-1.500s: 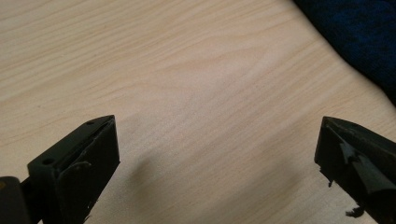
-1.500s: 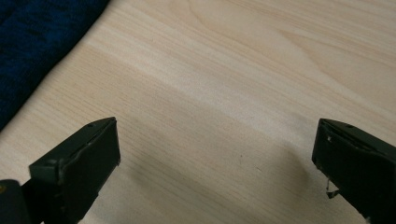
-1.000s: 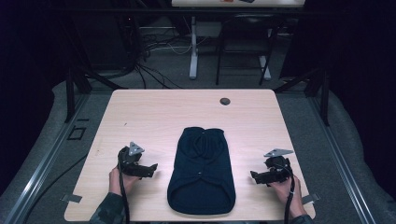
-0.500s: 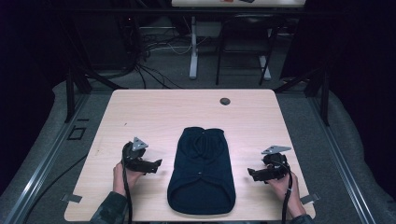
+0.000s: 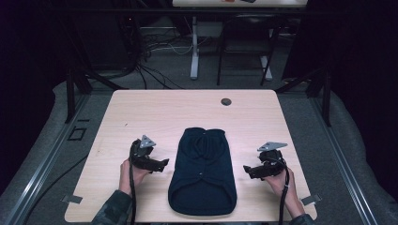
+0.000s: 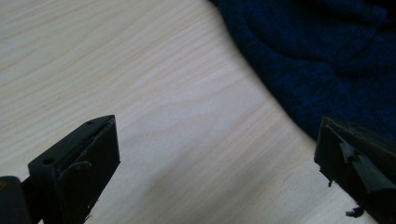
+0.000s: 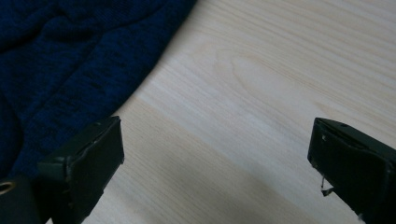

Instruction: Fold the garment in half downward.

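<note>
A dark blue knitted garment [image 5: 202, 171] lies folded in the middle of the light wooden table [image 5: 155, 112], its long side running away from me. My left gripper [image 5: 162, 163] hovers just left of it, jaws open wide and pointing at its edge; the left gripper view has the blue knit [image 6: 327, 51] at the upper right, past the bare wood. On the other side, my right gripper [image 5: 248, 169] is open too, a short gap from the cloth. Its own view has the knit [image 7: 70, 56] at the upper left, beside one jaw.
A small dark round disc [image 5: 226, 101] sits near the table's far edge. Bare wood surrounds the garment on all sides. Beyond the table stand dark frame legs, cables on the floor and another table's white leg [image 5: 194, 47].
Both grippers have moved inward toward the garment's sides, the left one to the right and the right one to the left. The garment has not moved.
</note>
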